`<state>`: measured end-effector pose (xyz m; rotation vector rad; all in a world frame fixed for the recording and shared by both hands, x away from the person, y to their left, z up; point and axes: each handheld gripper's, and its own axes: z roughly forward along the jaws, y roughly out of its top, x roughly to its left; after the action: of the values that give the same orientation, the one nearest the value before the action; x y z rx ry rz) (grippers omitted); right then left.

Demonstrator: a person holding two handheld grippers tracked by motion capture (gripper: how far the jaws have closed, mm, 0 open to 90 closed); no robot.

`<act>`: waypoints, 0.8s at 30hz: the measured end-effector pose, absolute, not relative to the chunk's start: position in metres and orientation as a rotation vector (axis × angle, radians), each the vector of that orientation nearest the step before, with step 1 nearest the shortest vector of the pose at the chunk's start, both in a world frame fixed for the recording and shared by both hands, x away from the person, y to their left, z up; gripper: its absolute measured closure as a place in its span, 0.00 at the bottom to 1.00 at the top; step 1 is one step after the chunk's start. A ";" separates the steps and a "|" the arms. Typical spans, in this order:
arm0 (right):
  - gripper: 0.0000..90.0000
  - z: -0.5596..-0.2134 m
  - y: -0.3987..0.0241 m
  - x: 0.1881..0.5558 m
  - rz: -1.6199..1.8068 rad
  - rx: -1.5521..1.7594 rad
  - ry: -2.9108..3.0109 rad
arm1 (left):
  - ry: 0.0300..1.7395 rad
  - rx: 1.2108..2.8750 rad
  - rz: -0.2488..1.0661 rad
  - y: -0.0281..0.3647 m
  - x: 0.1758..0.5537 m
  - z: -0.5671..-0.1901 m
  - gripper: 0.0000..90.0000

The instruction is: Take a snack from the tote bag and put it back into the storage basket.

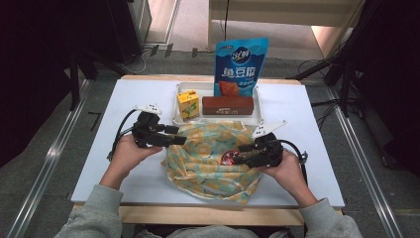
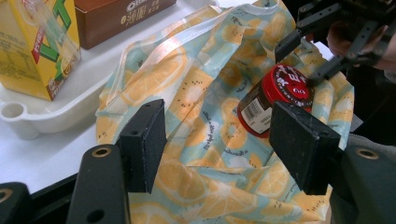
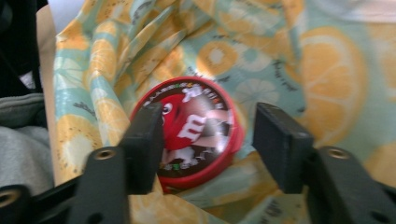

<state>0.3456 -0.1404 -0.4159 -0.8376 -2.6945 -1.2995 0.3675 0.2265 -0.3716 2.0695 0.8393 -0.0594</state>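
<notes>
Candy jar (image 1: pixel 229 158) — where is it sitting for you?

— It lies on your fruit-print cloth bag (image 1: pixel 208 158), toward the tabletop's near edge and right of the middle. Its red lid (image 3: pixel 194 130) faces your right gripper (image 1: pixel 241 154).

— Is that gripper grasping it?

— No. Your right gripper's jaws are spread, 1 on each side of the lid, and the right gripper view shows a gap at the right pad (image 3: pixel 280 144). The left pad crosses in front of the lid; you cannot tell whether it touches.

— And the other gripper?

— Your left gripper (image 1: pixel 179 136) hangs over the bag's far left part, jaws released and wide apart, nothing pinched between them. In the left gripper view the jar (image 2: pixel 273 100) lies beyond its pads, with cloth under them.

— What else is on the table?

— 1 white tray (image 1: pixel 218 120) at the far edge, touching the bag's far side. In it stand 1 yellow drink carton (image 1: pixel 188 104), 1 brown box (image 1: pixel 228 105) beside it, and 1 blue snack pouch (image 1: pixel 241 67) upright behind them.
</notes>
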 end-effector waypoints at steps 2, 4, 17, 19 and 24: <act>0.40 -0.416 -0.137 0.343 -1.277 -0.830 -2.699 | 0.842 2.064 -0.059 0.227 0.367 -0.371 0.42; 0.35 -0.418 -0.132 0.340 -1.258 -0.818 -2.708 | 0.844 2.061 -0.062 0.228 0.367 -0.371 0.42; 0.28 -0.430 -0.111 0.332 -1.146 -0.815 -2.832 | 0.850 2.045 -0.071 0.231 0.368 -0.372 0.42; 0.28 -0.427 -0.113 0.334 -1.150 -0.827 -2.806 | 0.851 2.043 -0.073 0.232 0.368 -0.372 0.42; 0.28 -0.417 -0.114 0.337 -1.165 -0.813 -2.786 | 0.855 2.039 -0.070 0.233 0.369 -0.372 0.42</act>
<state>0.3368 -0.1138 -0.4165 -0.8128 -2.7856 -1.1648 0.3689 0.2334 -0.3716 2.0385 0.8552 -0.0699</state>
